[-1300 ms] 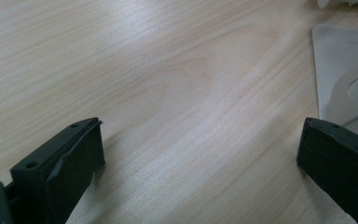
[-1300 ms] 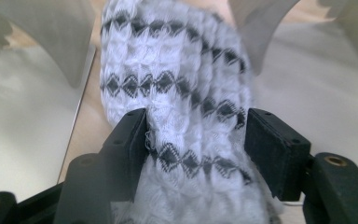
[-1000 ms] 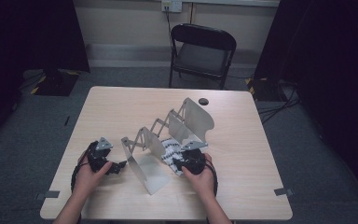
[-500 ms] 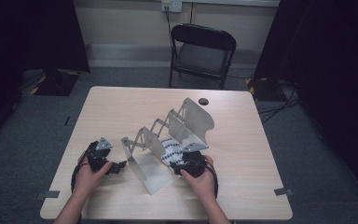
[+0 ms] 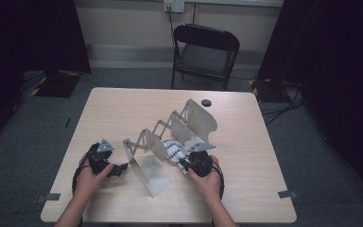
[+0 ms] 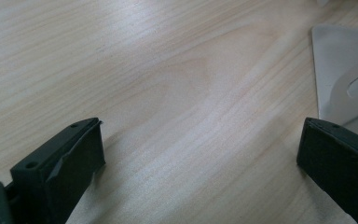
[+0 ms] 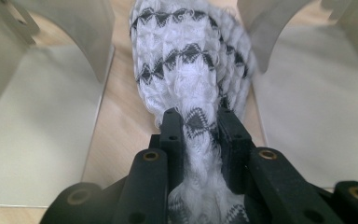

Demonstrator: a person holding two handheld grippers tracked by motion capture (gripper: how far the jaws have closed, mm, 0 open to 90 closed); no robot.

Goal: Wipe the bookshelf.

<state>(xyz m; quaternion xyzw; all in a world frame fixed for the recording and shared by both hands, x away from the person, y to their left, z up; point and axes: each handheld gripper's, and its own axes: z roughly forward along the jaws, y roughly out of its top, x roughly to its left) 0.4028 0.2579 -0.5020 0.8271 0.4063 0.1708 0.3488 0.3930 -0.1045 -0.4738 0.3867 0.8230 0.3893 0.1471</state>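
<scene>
Right claw (image 7: 198,135) newly clamped on sock (image 7: 191,60)

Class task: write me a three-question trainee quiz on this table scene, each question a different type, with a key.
1. True or false: the right gripper is shut on the black-and-white cloth.
2. The cloth lies between two plates of the A) metal rack B) folding chair C) wall socket.
3. What lies between the open jaws of the left gripper?

Key: 1 true; 2 A; 3 nothing, just bare table.
</scene>
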